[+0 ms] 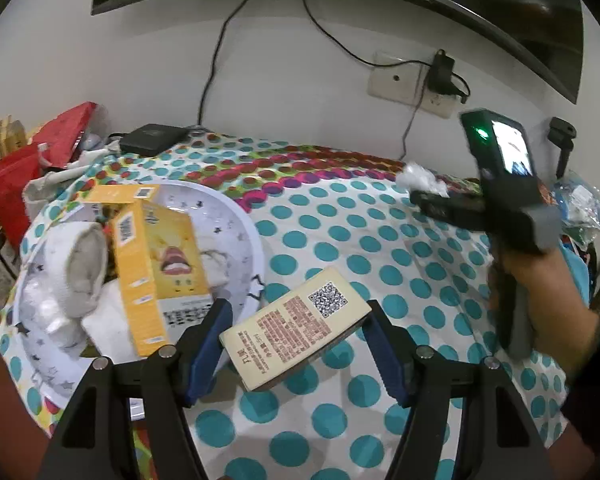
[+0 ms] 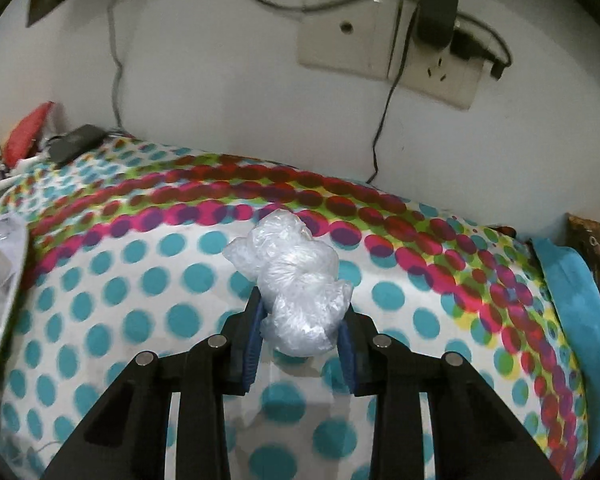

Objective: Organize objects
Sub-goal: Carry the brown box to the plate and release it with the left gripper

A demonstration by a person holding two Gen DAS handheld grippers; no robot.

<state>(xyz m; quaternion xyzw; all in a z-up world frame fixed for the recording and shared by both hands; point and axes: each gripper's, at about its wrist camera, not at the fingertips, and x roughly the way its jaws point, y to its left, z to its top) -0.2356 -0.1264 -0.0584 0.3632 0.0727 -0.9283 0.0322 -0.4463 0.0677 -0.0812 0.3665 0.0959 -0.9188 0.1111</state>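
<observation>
My left gripper is shut on a cream box with red print and a QR code, held tilted above the dotted cloth. Just left of it a round white star-patterned basin holds a yellow box, white cloths and other items. My right gripper is shut on a crumpled clear plastic bag, held above the cloth. The right gripper also shows in the left wrist view, far right, with the plastic at its tip.
A table is covered by a dotted cloth. A black device and red bags lie at the back left. Wall sockets with cables are behind. A blue cloth and packets lie at the right edge.
</observation>
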